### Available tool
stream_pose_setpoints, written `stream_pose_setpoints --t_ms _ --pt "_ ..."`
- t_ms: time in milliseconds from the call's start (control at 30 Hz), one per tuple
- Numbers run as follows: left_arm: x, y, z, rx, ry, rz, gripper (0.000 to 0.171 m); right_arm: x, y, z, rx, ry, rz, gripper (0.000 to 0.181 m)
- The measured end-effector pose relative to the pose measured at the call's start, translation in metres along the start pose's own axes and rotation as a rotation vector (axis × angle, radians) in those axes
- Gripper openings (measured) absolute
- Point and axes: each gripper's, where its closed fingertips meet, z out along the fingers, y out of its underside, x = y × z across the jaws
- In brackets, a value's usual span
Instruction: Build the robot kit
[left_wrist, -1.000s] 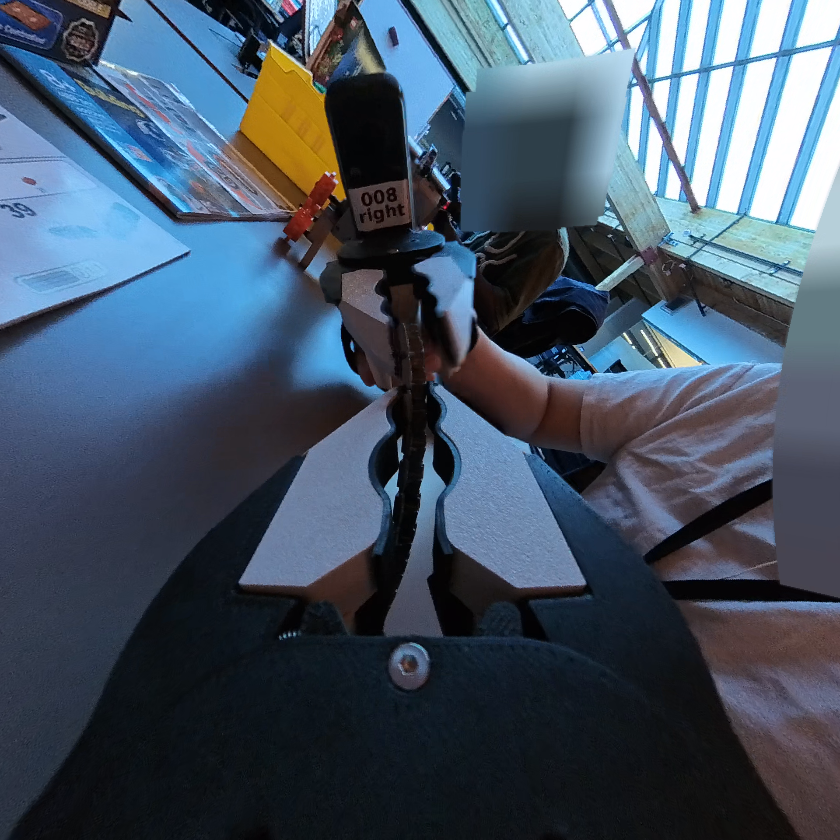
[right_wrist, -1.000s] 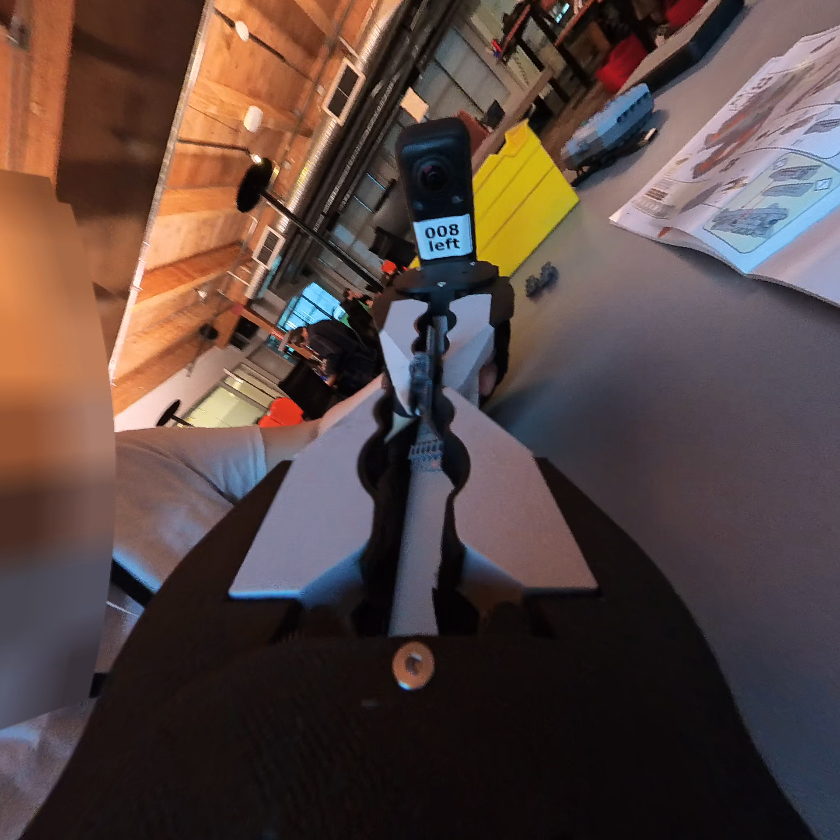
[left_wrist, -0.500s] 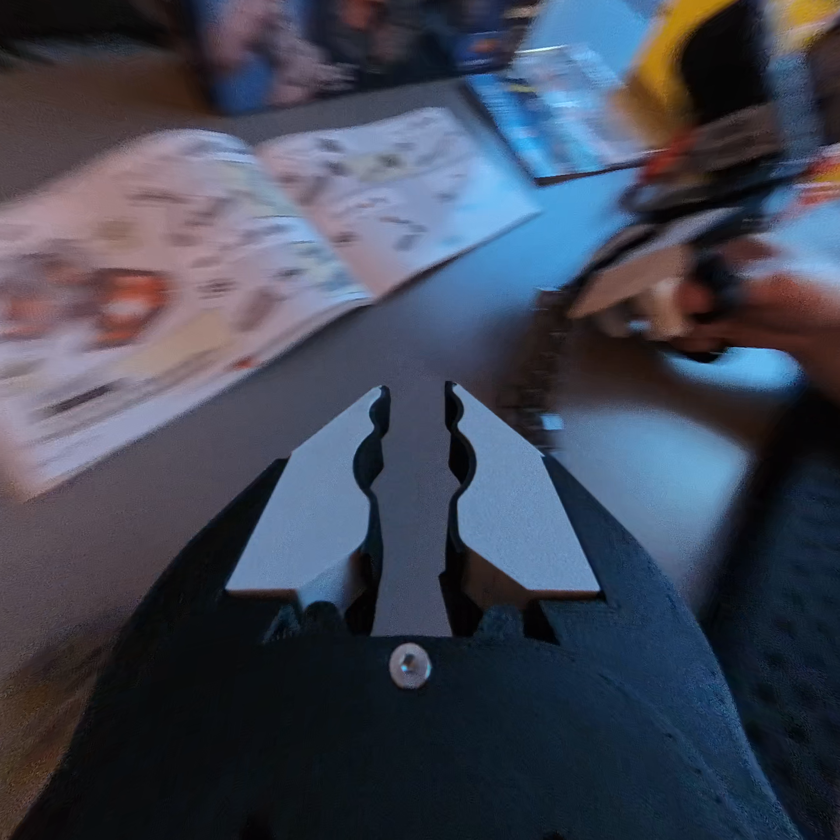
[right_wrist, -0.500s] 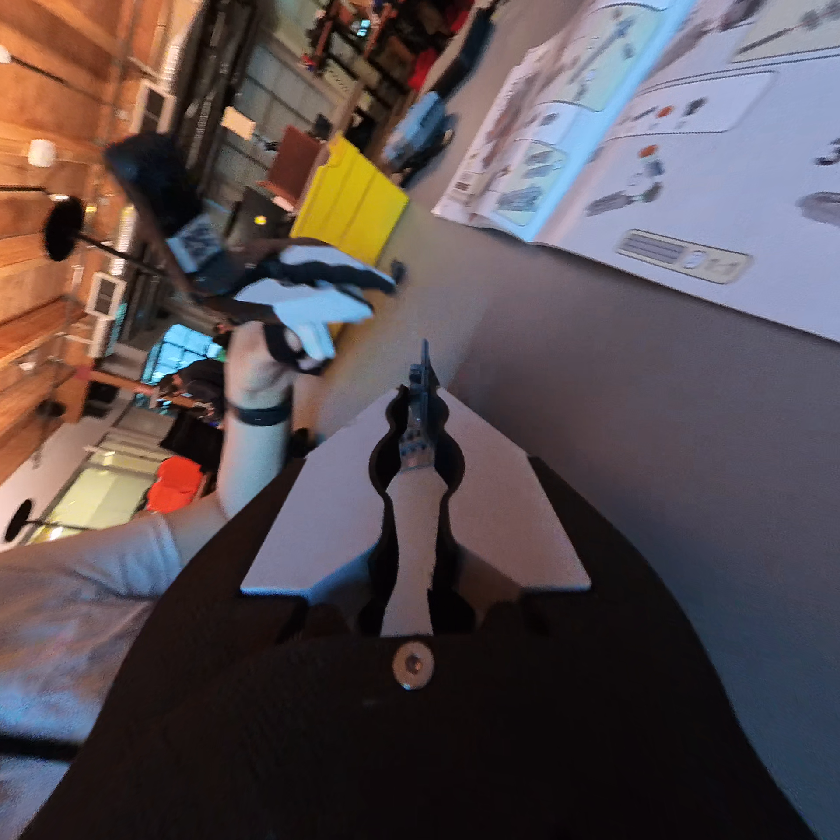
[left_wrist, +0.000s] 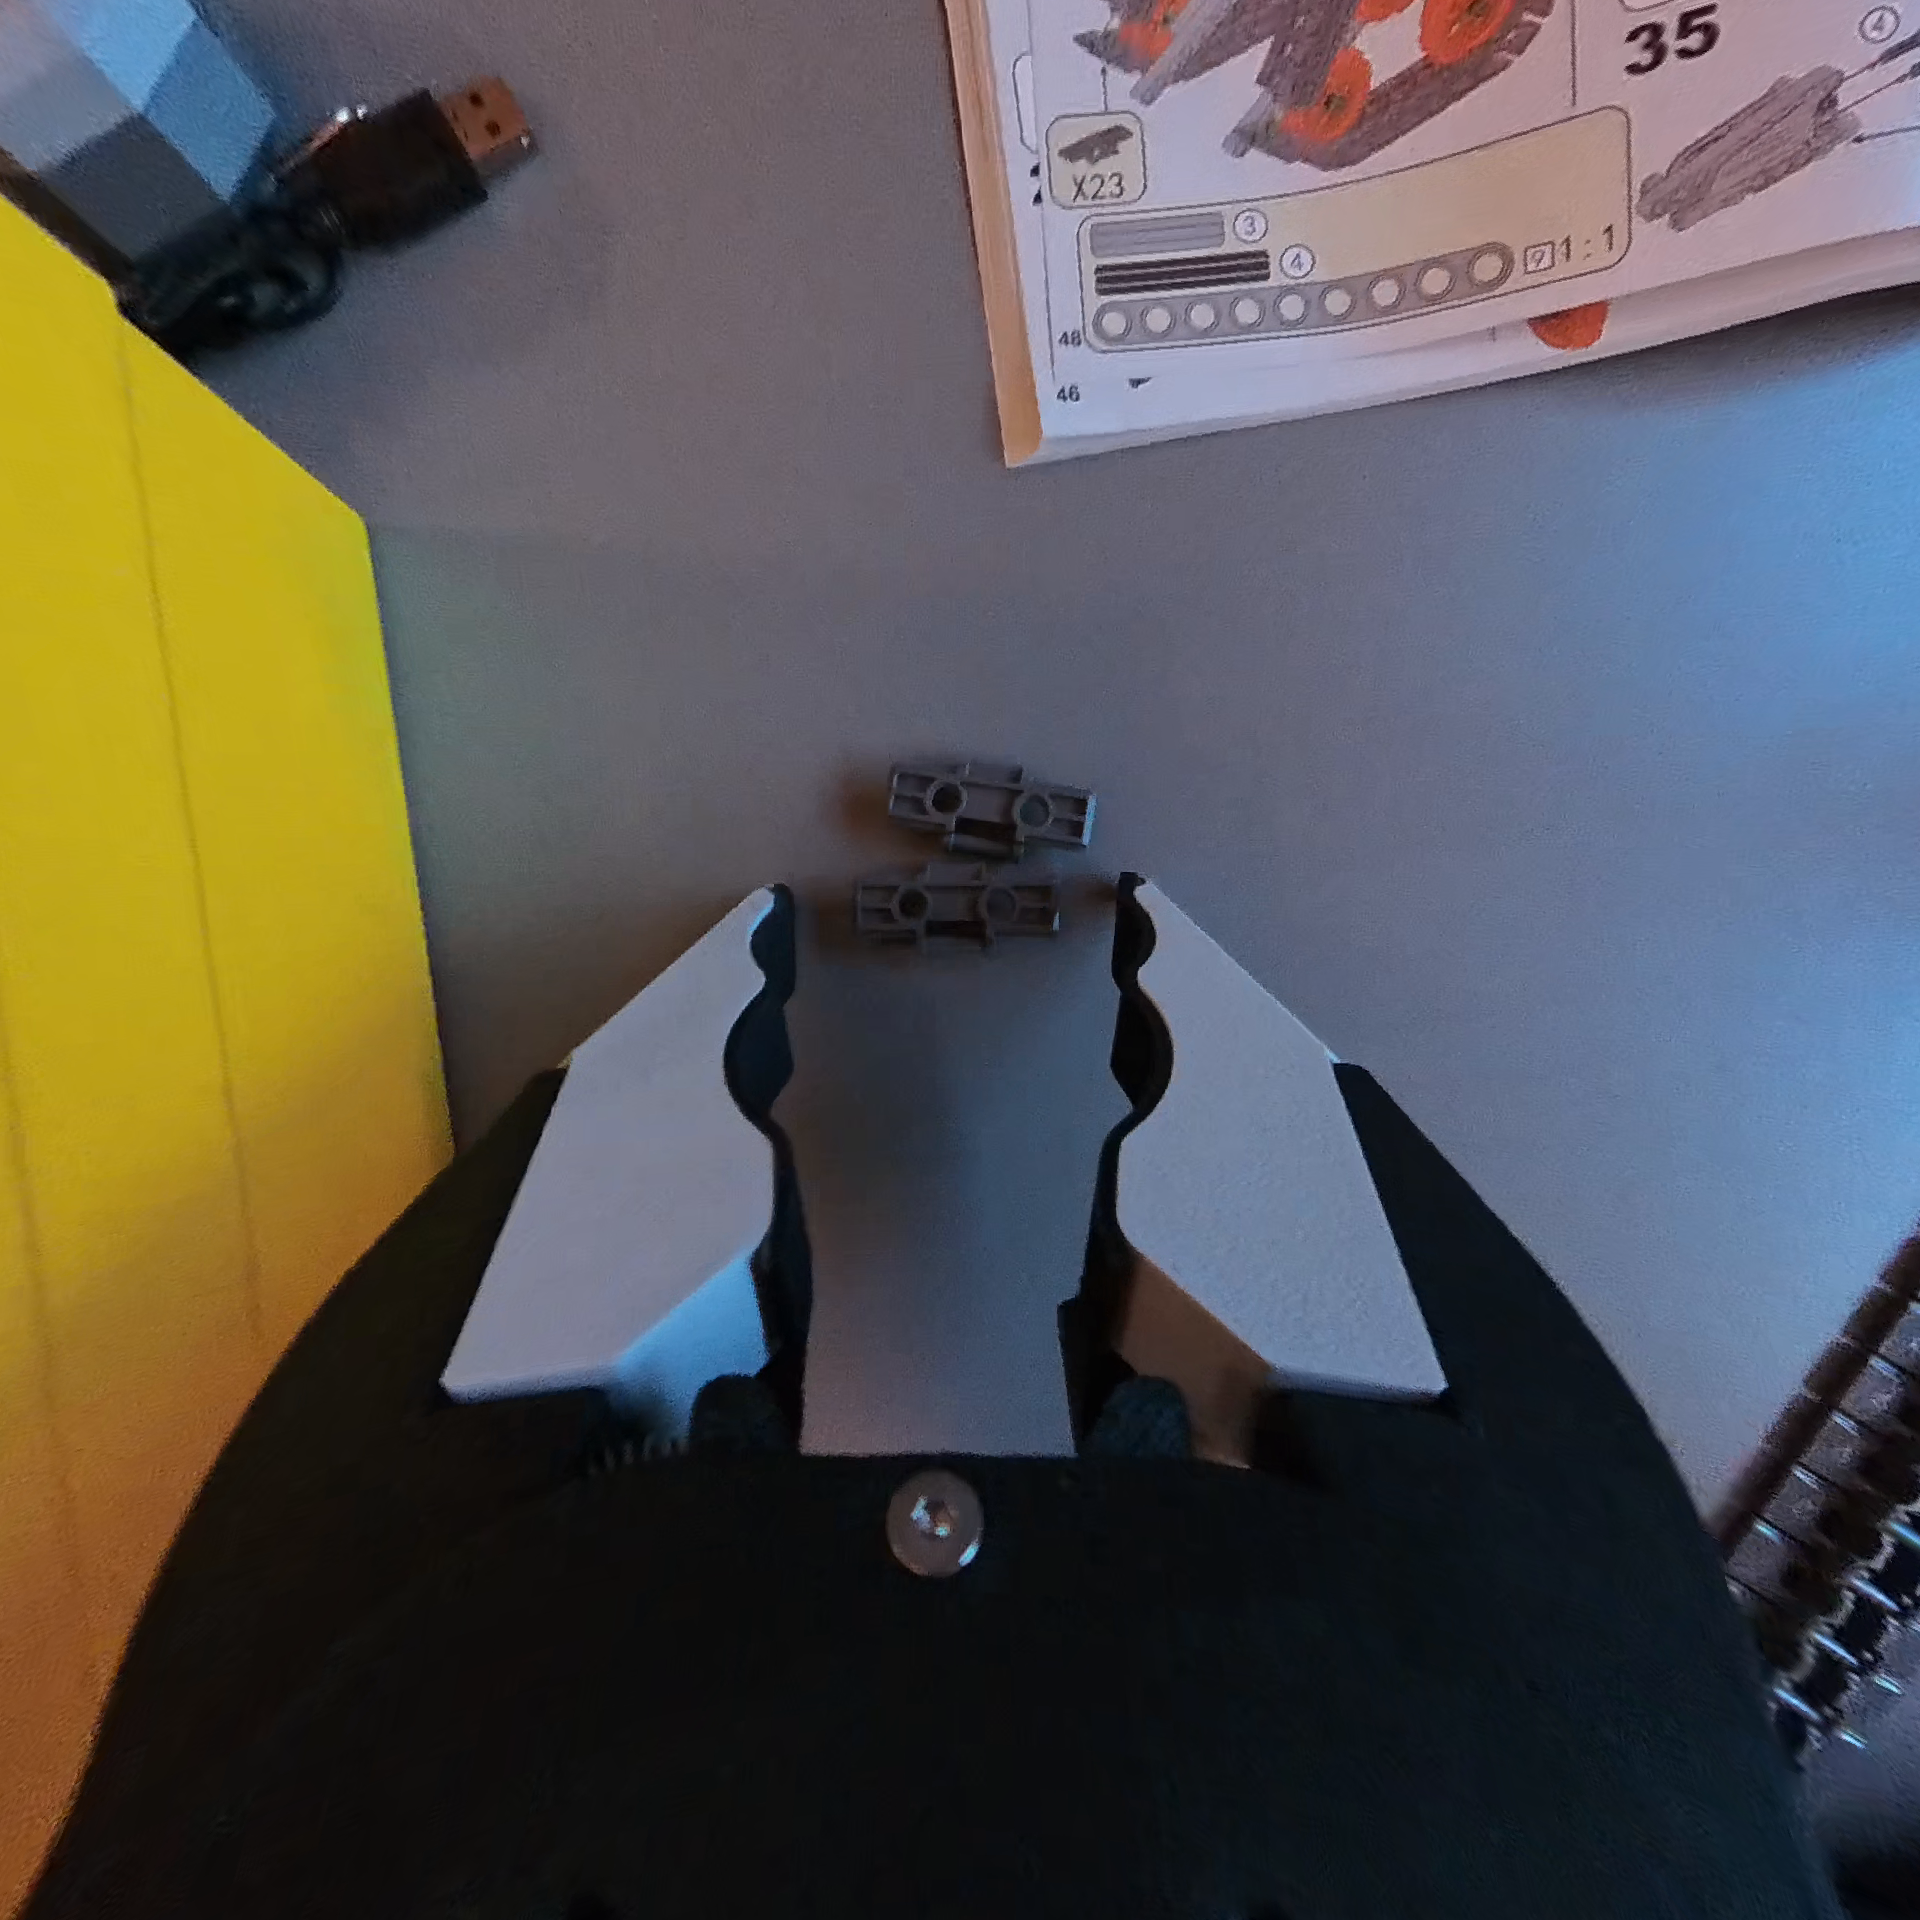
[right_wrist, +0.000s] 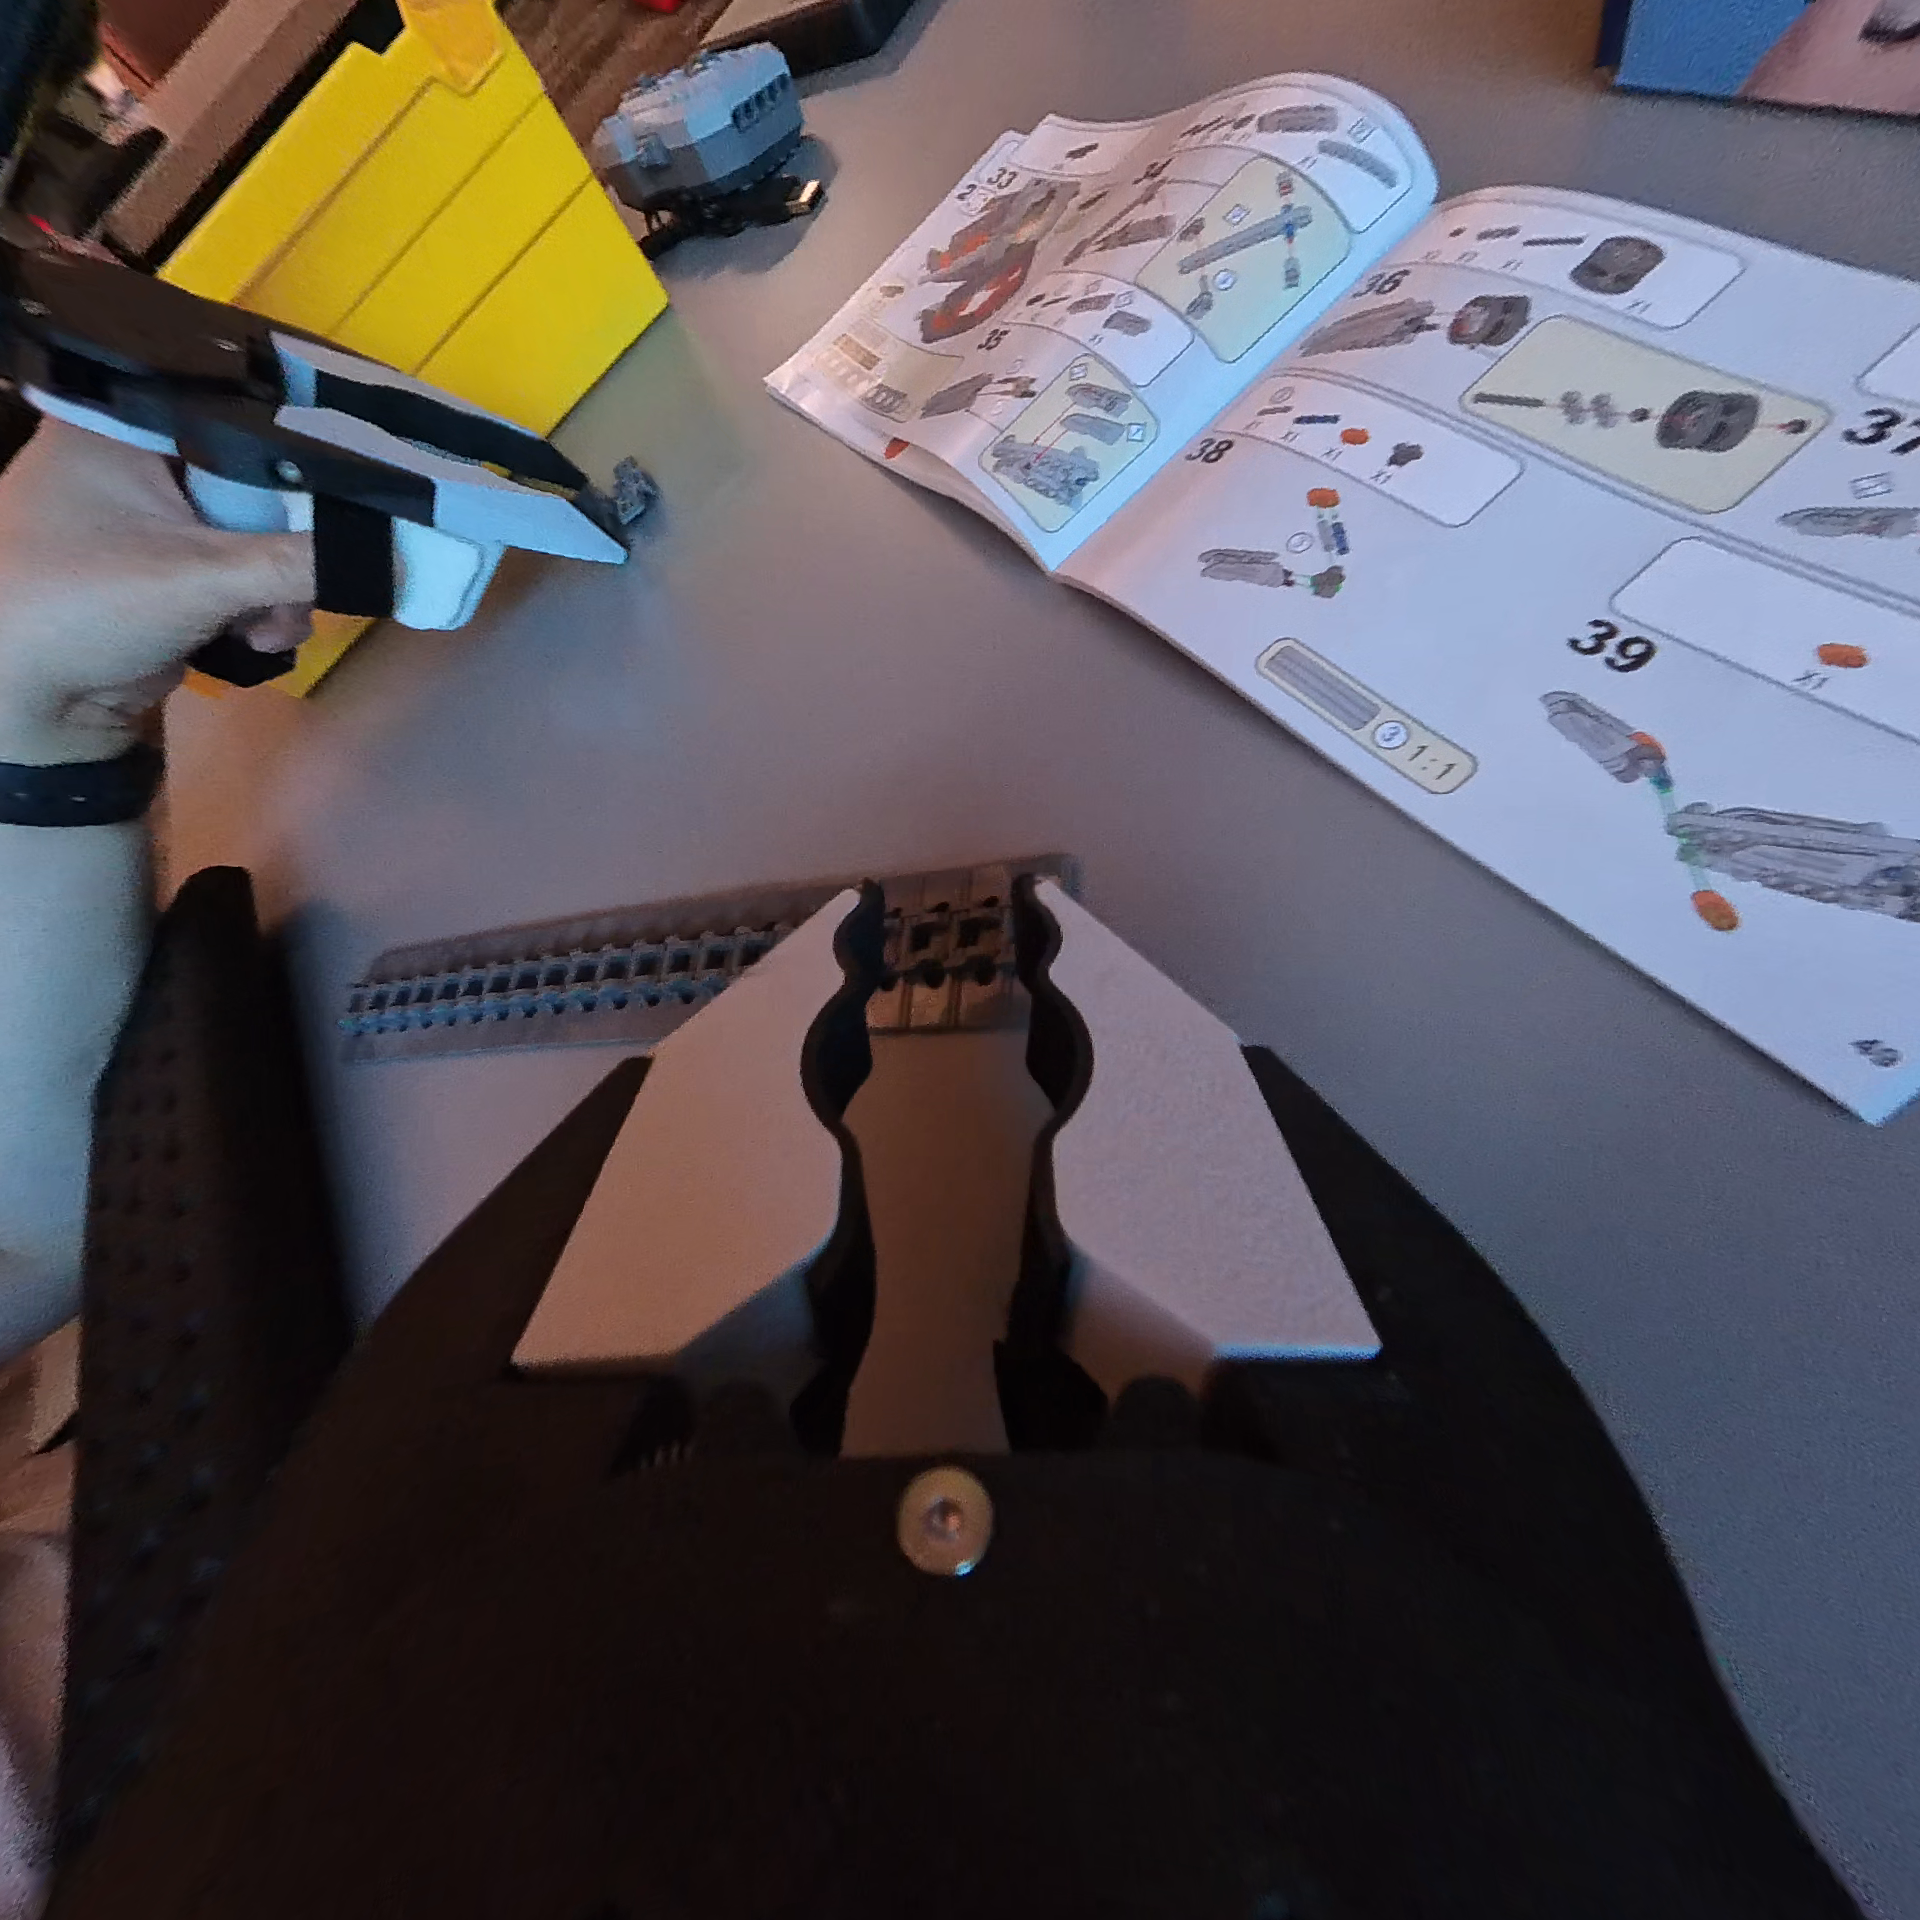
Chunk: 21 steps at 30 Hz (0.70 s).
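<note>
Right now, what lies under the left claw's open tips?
Two small grey track links on the grey table, the nearer one between the left claw tips. Nothing there is covered.

A grey table (right_wrist: 935, 748) fills both views under dim, warm-to-bluish light.

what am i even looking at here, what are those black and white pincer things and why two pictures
Each picture comes from a camera fixed on a hand-held claw, looking along its two white fingers; a person holds one in each hand. The left claw is open, tips on either side of the nearer of two small grey track links on a grey table, beside a yellow box. The right claw is open over one end of a long grey track strip, holding nothing. An open instruction booklet lies farther back. The right view also shows the left claw from the side.
</note>
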Motion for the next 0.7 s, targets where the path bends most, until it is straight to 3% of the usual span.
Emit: stream_pose_setpoints --t_ms 33,67,200,300,367,433,533,633,700 --pt "0.001 -0.001 0.000 0.001 -0.006 0.019 0.055 -0.002 0.001 0.000 -0.001 -0.020 0.014 0.024" --pt "0.004 -0.001 -0.001 0.005 -0.005 0.043 0.038 -0.004 0.001 0.000 -0.001 -0.038 0.029 0.024" --pt "-0.001 -0.001 -0.006 0.003 -0.090 0.120 0.037 -0.007 -0.005 -0.006 0.034 -0.086 0.078 0.023" --pt "0.011 -0.021 -0.029 0.124 -0.151 0.245 0.037 -0.016 -0.014 -0.012 0.087 -0.125 0.043 0.023" --pt "0.055 -0.047 -0.052 0.329 -0.058 0.400 0.037 -0.034 -0.021 -0.016 0.122 -0.184 -0.068 0.023" --pt "0.123 -0.062 -0.082 0.553 0.188 0.539 0.037 -0.053 -0.027 -0.018 0.163 -0.209 -0.235 0.024" --pt "0.190 -0.058 -0.119 0.741 0.459 0.665 0.037 -0.081 -0.033 -0.025 0.248 -0.188 -0.538 0.024" --pt "0.214 -0.052 -0.126 0.822 0.487 0.740 0.037 -0.104 -0.046 -0.046 0.402 -0.215 -0.639 0.009" --pt "0.221 -0.046 -0.118 0.805 0.423 0.831 0.037 -0.105 -0.054 -0.055 0.437 -0.274 -0.513 0.010"
